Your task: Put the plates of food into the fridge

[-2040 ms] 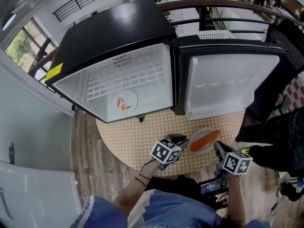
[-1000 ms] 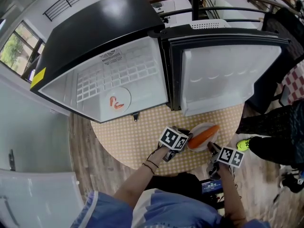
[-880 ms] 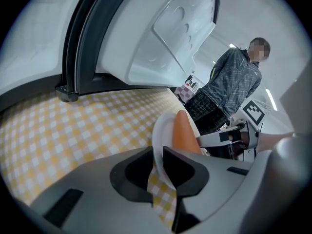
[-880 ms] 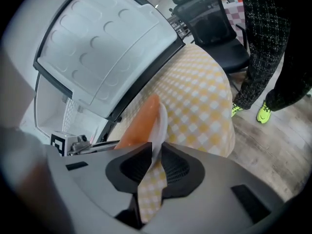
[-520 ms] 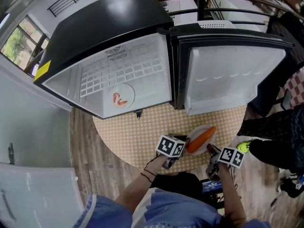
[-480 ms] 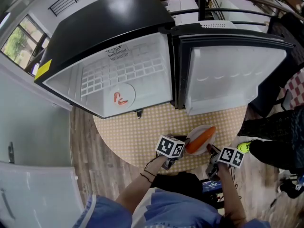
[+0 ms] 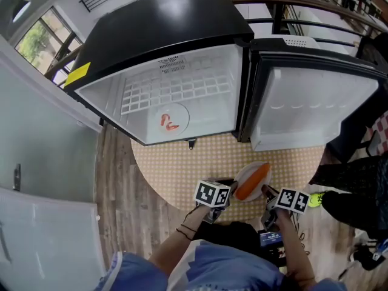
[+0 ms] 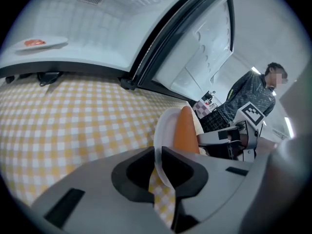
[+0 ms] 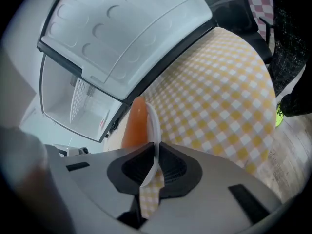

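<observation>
Head view: left tongs (image 7: 233, 191), right tongs (image 7: 265, 193), just closing, pinch carrot plate (image 7: 244, 173) rim; open fridge (image 7: 182, 23) ahead, second plate (image 7: 172, 119) inside.

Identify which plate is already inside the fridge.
The plate of red food. The other plate, bearing orange food, is outside, clamped by the left gripper and right gripper, whose jaws have just been closing.

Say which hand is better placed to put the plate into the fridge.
Probably left. The left gripper and right gripper have both just been closing their fingers on the plate rim, but the left is nearer the open fridge compartment; the right faces the door.
</observation>
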{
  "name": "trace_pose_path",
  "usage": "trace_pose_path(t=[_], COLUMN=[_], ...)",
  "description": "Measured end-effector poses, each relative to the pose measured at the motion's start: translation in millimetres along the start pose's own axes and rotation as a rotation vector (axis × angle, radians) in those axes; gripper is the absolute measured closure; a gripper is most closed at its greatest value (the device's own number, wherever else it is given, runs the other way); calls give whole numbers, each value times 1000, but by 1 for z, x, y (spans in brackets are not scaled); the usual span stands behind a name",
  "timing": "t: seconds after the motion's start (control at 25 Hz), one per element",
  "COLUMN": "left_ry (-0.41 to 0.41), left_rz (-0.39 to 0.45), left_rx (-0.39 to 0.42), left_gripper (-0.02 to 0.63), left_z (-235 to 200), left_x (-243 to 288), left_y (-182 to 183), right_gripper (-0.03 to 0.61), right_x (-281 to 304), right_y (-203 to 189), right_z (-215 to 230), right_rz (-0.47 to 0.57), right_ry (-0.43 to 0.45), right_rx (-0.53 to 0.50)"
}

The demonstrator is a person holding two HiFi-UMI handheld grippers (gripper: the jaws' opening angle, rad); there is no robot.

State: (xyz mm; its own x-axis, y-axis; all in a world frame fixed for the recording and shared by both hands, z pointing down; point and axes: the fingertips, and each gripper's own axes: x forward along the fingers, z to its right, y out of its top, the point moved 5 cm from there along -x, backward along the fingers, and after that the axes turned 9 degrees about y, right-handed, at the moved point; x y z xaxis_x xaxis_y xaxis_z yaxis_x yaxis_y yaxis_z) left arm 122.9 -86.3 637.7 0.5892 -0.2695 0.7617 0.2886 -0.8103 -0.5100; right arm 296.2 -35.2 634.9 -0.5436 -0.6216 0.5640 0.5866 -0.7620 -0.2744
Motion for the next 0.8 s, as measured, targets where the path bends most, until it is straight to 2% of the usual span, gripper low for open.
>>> trace_pose_path(t=[0.2, 0.8], left_ry=[22, 108], left_rz=[37, 172], left_rx=[-94, -212], left_gripper=[558, 558], left_z=[-19, -72], left_x=[-17, -76], left_y=[-4, 8], right_gripper=[538, 538], right_x=[16, 69], right_y=[0, 9], right_z=[-21, -92], right_rz=[-46, -94], right_ry=[36, 106], right_rx=[-21, -102])
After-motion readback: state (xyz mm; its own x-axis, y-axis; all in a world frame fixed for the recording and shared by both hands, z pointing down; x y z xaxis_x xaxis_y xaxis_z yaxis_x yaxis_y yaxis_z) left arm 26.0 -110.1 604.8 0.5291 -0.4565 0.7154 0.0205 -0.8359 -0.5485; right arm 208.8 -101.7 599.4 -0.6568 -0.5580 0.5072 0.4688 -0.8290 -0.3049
